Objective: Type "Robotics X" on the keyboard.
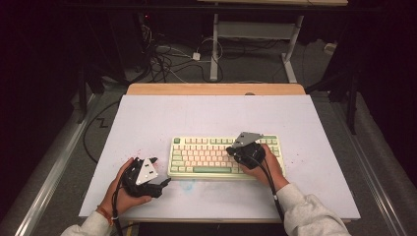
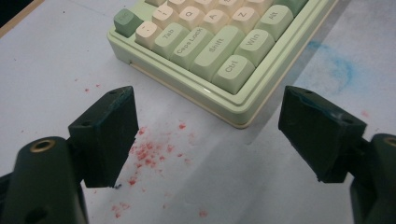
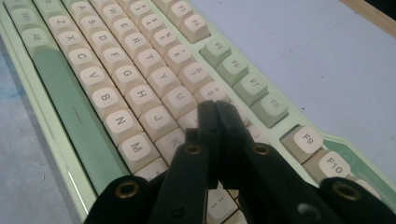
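A pale green keyboard (image 1: 206,157) with cream and green keys lies near the front middle of the white table (image 1: 196,115). My right gripper (image 1: 231,149) hovers over its right half with the jaws shut together and nothing between them. In the right gripper view its tips (image 3: 215,106) sit just above the keyboard's (image 3: 116,84) upper letter and number rows. My left gripper (image 1: 160,171) rests on the table just left of the keyboard, open. In the left gripper view, this gripper (image 2: 210,95) has wide-apart jaws that frame the keyboard's (image 2: 210,42) front left corner without touching it.
Red specks (image 2: 149,154) dot the table by the left jaw, and a blue smudge (image 2: 336,65) marks it in front of the keyboard. A wooden strip (image 1: 216,89) edges the far side. Cables (image 1: 167,59) and a desk frame (image 1: 214,49) stand on the floor beyond.
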{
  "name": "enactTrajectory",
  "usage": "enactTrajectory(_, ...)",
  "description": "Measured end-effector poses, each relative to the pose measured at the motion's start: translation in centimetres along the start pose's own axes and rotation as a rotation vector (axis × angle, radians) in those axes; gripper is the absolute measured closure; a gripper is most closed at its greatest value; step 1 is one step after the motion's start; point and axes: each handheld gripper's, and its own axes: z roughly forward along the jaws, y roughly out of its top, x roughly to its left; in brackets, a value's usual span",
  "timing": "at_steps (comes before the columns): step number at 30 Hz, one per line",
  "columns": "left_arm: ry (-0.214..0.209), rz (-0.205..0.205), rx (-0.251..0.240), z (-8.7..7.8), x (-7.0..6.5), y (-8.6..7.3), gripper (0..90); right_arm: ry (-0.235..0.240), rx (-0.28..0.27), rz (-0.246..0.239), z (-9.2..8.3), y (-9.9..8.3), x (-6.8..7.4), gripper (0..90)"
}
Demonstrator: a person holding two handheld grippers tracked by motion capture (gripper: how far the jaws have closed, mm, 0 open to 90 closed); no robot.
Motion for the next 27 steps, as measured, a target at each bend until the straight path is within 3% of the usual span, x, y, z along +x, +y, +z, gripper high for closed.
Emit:
enactTrajectory(10,-0.001,-0.002,0.007,0.0,0.0,0.0,19.5,-0.004,-0.029,0.013,-0.7,0.0,-0.1,89.1)
enactTrajectory(27,-0.002,-0.023,0.003,-0.1,0.1,-0.1,23.7,-0.012,-0.113,0.006,-2.9,-0.5,-0.2,76.4)
